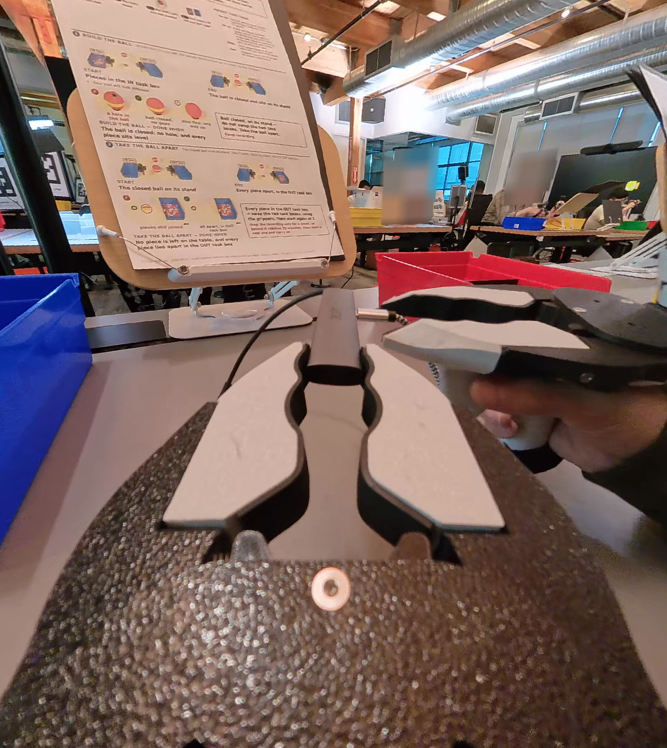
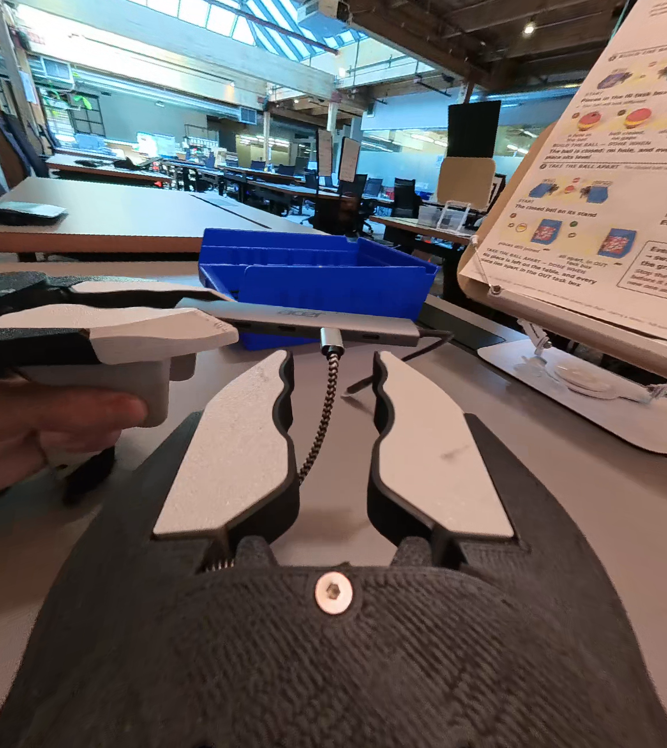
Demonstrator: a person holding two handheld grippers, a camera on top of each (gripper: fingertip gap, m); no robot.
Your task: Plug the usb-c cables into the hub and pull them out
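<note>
A grey hub (image 1: 335, 324) lies along the table, pointing away from me. My left gripper (image 1: 334, 356) is shut on its near end; it shows from the left in the right wrist view (image 2: 228, 315). A silver USB-C plug (image 2: 330, 338) with a braided cable (image 2: 323, 409) sits in a side port of the hub (image 2: 303, 319). My right gripper (image 2: 332, 358) is open, its fingers either side of the braided cable just behind the plug, not touching it. In the left wrist view it (image 1: 388, 324) comes in from the right, with the plug (image 1: 372, 313) at its tips.
A blue bin (image 1: 20, 384) stands to the left, a red bin (image 1: 465, 271) at the back right. A wooden sheet stand (image 1: 202, 162) on a white base (image 1: 238, 319) is behind the hub. The hub's own black cable (image 1: 251, 348) curves off left. People sit at far tables.
</note>
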